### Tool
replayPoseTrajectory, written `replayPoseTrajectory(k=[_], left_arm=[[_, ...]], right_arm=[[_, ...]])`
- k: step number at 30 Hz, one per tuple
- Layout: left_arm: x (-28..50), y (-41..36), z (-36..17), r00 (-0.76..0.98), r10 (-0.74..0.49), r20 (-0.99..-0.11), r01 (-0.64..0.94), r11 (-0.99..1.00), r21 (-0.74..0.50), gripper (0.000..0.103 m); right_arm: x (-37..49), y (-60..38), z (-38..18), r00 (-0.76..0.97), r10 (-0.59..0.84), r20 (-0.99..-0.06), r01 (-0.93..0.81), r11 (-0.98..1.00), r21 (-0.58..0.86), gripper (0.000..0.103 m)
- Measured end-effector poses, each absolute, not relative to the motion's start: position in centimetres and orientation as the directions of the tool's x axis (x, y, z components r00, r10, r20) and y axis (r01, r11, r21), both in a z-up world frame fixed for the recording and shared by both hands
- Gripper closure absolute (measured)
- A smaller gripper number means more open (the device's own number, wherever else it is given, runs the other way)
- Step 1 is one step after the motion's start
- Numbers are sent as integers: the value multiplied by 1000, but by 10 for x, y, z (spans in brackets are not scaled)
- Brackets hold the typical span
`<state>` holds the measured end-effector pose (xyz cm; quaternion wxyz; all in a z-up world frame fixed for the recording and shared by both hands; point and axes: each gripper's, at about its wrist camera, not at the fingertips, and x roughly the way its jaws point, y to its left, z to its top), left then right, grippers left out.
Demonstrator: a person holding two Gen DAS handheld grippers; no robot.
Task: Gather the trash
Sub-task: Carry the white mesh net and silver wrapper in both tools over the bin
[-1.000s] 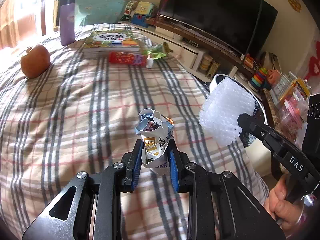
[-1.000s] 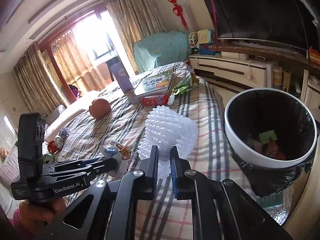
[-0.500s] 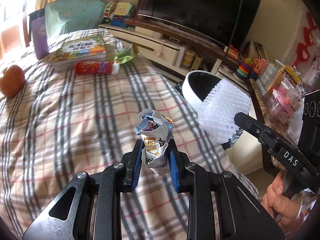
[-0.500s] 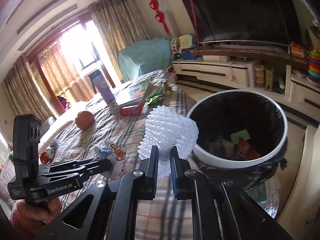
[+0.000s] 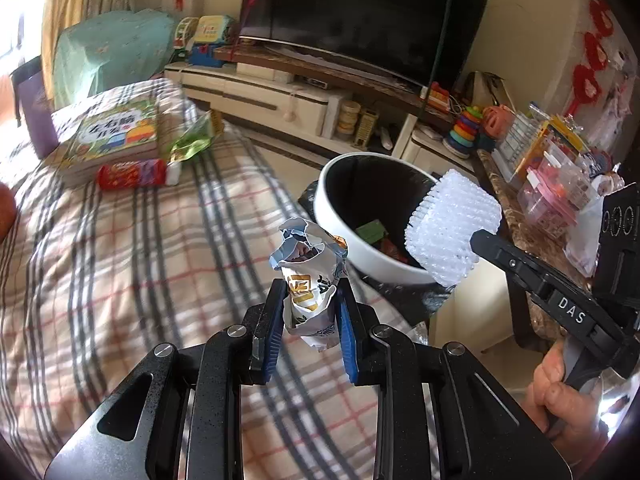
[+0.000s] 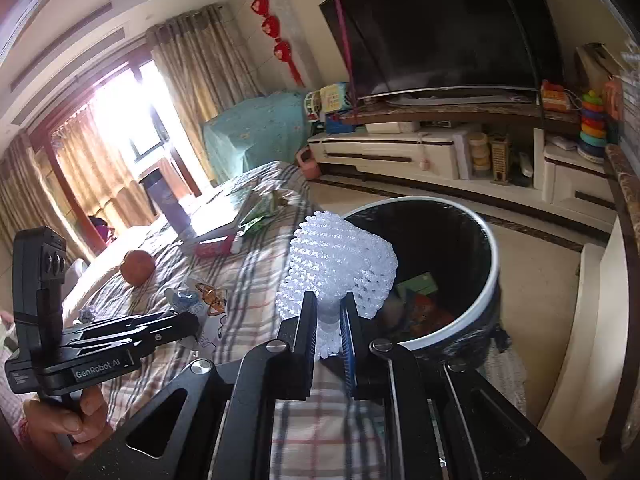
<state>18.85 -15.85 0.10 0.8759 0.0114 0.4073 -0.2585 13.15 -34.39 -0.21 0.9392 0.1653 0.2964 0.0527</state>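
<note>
My left gripper (image 5: 308, 312) is shut on a crumpled snack wrapper (image 5: 310, 276), held over the plaid bed near its edge. My right gripper (image 6: 329, 312) is shut on a white foam fruit net (image 6: 336, 264), which hangs at the rim of the trash bin (image 6: 490, 276). In the left wrist view the foam net (image 5: 452, 228) covers the bin's (image 5: 332, 208) right side. The bin has a white rim and a black liner, with some trash inside. A hand (image 5: 560, 392) holds the right gripper.
On the bed (image 5: 120, 260) lie a book (image 5: 112, 132), a red packet (image 5: 132, 174), a green wrapper (image 5: 192, 140) and an orange fruit (image 6: 138, 266). A TV stand (image 6: 420, 152) with toys runs along the wall. A cluttered side table (image 5: 560, 184) stands right of the bin.
Both grippers have swung with their loads from over the bed toward the bin. The bin now fills more of both views, with the foam net at its rim.
</note>
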Motion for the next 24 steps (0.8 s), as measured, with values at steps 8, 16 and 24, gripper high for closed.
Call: replayPoseTrajectory(k=[8, 16, 24], left_arm=[[192, -184, 7, 525, -456, -718, 498, 849, -175, 80], [197, -203, 10, 520, -460, -720, 517, 841, -163, 80], [203, -221, 9, 519, -459, -721, 527, 836, -152, 80]], right_arm=[[133, -360, -4, 823, 175, -541, 29, 938, 347, 92], [135, -372, -5, 823, 167, -542, 41, 935, 351, 92], [139, -384, -8, 819, 159, -551, 57, 933, 354, 91]])
